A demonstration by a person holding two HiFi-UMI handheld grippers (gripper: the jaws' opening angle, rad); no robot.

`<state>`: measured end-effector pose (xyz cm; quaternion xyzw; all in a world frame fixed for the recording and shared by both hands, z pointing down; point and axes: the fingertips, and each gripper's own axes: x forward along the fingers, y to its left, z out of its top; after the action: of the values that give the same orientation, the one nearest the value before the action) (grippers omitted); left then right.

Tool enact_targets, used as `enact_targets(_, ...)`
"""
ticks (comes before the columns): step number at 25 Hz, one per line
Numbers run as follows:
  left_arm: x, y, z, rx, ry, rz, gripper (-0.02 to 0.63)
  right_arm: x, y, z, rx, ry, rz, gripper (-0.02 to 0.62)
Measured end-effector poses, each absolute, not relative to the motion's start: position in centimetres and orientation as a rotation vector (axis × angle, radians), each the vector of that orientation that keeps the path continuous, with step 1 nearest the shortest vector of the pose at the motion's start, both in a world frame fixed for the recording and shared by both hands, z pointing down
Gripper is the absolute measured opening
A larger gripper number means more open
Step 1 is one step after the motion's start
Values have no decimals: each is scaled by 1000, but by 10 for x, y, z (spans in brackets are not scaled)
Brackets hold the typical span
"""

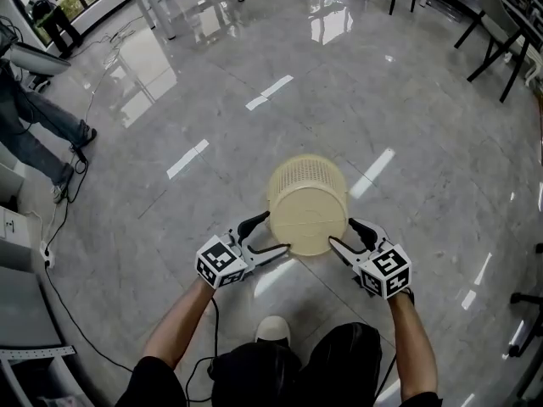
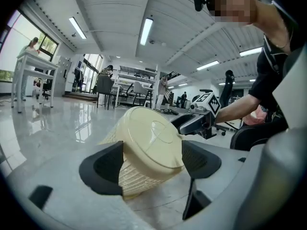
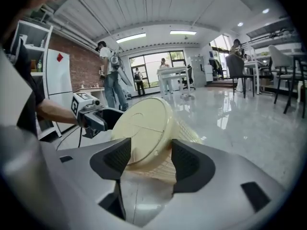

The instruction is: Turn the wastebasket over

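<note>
Lying tipped on the glossy grey floor (image 1: 356,100) just ahead of the person's shoe (image 1: 271,329), the cream mesh wastebasket (image 1: 307,203) turns its closed base toward the wearer. Its long axis runs away from them, and the mouth and any contents are out of sight. The left gripper (image 1: 276,232) and right gripper (image 1: 342,231) flank the base, each with fingers spread wide astride its rim. A bystander (image 1: 34,134) and a black cable (image 1: 76,312) are well off to the left.
</note>
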<state>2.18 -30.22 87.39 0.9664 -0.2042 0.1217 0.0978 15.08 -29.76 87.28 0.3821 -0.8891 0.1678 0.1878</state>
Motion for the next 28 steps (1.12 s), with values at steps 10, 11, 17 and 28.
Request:
enact_targets(10, -4, -223, 896, 2850, -551, 375, 143, 152, -209, 895, 627, -2459, 529, 247)
enact_targets(11, -4, -216, 904, 2856, -553, 391, 132, 153, -202, 903, 609, -2433, 517, 243)
enact_targets(17, -3, -195, 954, 2808, -580, 470, 120, 154, -167, 975, 564, -2315, 486, 210)
enact_targets(28, 5, -154, 1042, 2676, -535, 633, 122, 159, -148, 1056, 729, -2296, 734, 201)
